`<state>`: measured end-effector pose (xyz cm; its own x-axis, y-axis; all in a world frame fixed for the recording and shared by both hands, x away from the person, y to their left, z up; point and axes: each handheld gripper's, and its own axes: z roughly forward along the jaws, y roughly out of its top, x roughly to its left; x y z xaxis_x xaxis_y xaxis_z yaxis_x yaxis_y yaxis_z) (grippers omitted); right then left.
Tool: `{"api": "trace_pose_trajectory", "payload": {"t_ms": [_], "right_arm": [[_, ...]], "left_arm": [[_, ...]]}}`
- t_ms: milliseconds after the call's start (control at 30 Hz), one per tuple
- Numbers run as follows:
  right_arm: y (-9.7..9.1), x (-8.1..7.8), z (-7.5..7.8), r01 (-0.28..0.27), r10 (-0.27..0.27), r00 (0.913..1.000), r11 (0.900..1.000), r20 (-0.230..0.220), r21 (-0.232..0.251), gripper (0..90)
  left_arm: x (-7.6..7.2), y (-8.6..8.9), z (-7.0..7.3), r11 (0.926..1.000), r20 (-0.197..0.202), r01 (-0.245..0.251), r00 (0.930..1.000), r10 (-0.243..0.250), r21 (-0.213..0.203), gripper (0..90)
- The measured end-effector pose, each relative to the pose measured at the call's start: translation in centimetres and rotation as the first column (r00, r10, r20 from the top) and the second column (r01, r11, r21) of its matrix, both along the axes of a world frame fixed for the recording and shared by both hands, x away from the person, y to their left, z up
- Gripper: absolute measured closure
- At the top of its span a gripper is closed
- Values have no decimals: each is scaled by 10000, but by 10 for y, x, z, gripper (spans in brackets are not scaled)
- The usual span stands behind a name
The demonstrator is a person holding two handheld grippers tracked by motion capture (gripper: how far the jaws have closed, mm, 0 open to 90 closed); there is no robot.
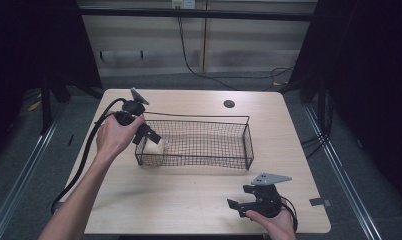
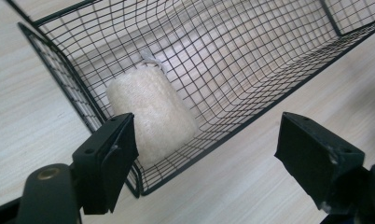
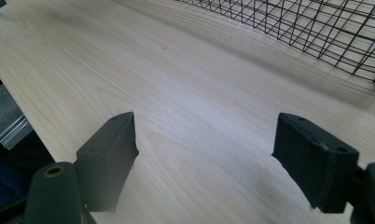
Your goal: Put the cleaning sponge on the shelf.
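The pale wood-grain table (image 1: pixel 189 200) takes up most of the floor space here, with a small dark round hole (image 1: pixel 229 104) near its far edge. On it, a little left of centre, sits the long black wire-mesh basket (image 1: pixel 209 142), rectangular and open at the top, its long sides running across the table.

Inside the basket, tucked into its left end against the wire wall, lies the cream-white rough-textured loofah sponge (image 2: pixel 153 114), a stubby cylinder on its side with a small white loop of cord at its far end.

The person's left hand (image 1: pixel 111 135) holds the left tongs (image 1: pixel 148 134) above that left end of the basket, tilted down toward the sponge. In the left gripper view its jaws stand wide apart and hold nothing; one jaw hangs over the basket's corner just beside the sponge, the other over bare table outside the near wall.

The right tongs (image 1: pixel 237 206) are near the table's front edge, well apart from the basket, held low in the right hand (image 1: pixel 274 222). Their jaws are also spread wide with nothing between them but bare tabletop.
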<state>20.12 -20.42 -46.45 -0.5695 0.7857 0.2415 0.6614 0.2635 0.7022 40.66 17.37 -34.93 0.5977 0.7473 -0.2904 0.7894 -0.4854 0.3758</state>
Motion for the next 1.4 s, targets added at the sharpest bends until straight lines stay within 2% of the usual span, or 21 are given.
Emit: {"api": "trace_pose_trajectory", "payload": {"t_ms": [67, 133, 200, 267, 333, 367, 400, 467, 500, 533, 600, 733, 767, 900, 1033, 1100, 1167, 1233, 1267, 1333, 1400], "right_arm": [[1, 0, 0, -12, 12, 10000, 10000, 12, -17, 212], [1, 0, 0, -8, 9, 10000, 10000, 20, -12, 212], [1, 0, -1, -3, 3, 10000, 10000, 14, -24, 212], [1, 0, -1, 3, -3, 10000, 10000, 19, -32, 212], [1, 0, 0, 44, -44, 10000, 10000, -20, -30, 212], [1, 0, 0, 41, -41, 10000, 10000, 3, -39, 212], [1, 0, 0, 55, -55, 10000, 10000, 4, -35, 213], [1, 0, -1, 67, -67, 10000, 10000, 29, -38, 212], [1, 0, -1, 66, -66, 10000, 10000, 35, -38, 213], [1, 0, 0, 87, -87, 10000, 10000, 3, -33, 213], [1, 0, 0, 106, -106, 9999, 9999, -25, -34, 212], [0, 0, 0, 139, -139, 9999, 9999, -15, -36, 212], [0, 0, 0, 141, -141, 9999, 9999, -14, -37, 212], [0, -1, 0, 130, -130, 9999, 9999, -15, -47, 212], [0, 0, 0, 148, -148, 9999, 9999, -14, -54, 212], [0, 0, 0, 128, -128, 9999, 9999, 20, -71, 212], [0, -1, 0, 165, -165, 9999, 9998, -19, -62, 212], [0, -1, 0, 175, -175, 9998, 9998, -10, -69, 212], [0, 0, 0, 175, -175, 9998, 9998, -3, -75, 212], [0, 0, -1, 181, -181, 9998, 9998, 17, -91, 213], [0, 0, -1, 204, -203, 9998, 9998, 44, -62, 212]], "left_arm": [[-4, 9, 0, 9994, 118, 73, 9999, -69, -327, 198], [-7, 13, 1, 9993, 125, 45, 9999, -40, -376, 198], [-10, 18, 3, 9990, 296, -12, 9996, 25, -451, 198], [-15, 26, 5, 9973, 523, 93, 9986, -55, -726, 198], [-21, 32, 5, 9951, 942, 126, 9955, -33, -985, 198], [-24, 34, 3, 9941, 921, 54, 9957, 47, -1081, 198], [-26, 36, 1, 9950, 946, 75, 9955, 20, -1000, 198], [-31, 38, -4, 9978, 1260, -252, 9915, 328, -616, 198], [-34, 39, -7, 9978, 1287, -335, 9909, 407, -580, 199], [-36, 41, -11, 9964, 1254, -347, 9911, 443, -772, 201], [-39, 43, -16, 9957, 1120, -321, 9928, 418, -874, 204], [-52, 49, -23, 9931, 1409, -462, 9881, 612, -1074, 208], [-55, 51, -24, 9930, 1419, -353, 9886, 512, -1129, 208], [-72, 60, -24, 9938, 1786, -293, 9827, 483, -1077, 221], [-94, 68, -30, 9890, 1907, -155, 9807, 438, -1472, 238], [-105, 75, -35, 9877, 2068, -354, 9761, 669, -1526, 238], [-111, 81, -41, 9839, 2053, -513, 9749, 865, -1712, 237], [-118, 87, -46, 9815, 2039, -727, 9729, 1089, -1774, 230], [-121, 89, -49, 9824, 1839, -834, 9763, 1142, -1673, 218], [-130, 92, -59, 9817, 1953, -951, 9725, 1270, -1648, 210], [-136, 91, -66, 9858, 1846, -811, 9769, 1079, -1470, 210]]}}
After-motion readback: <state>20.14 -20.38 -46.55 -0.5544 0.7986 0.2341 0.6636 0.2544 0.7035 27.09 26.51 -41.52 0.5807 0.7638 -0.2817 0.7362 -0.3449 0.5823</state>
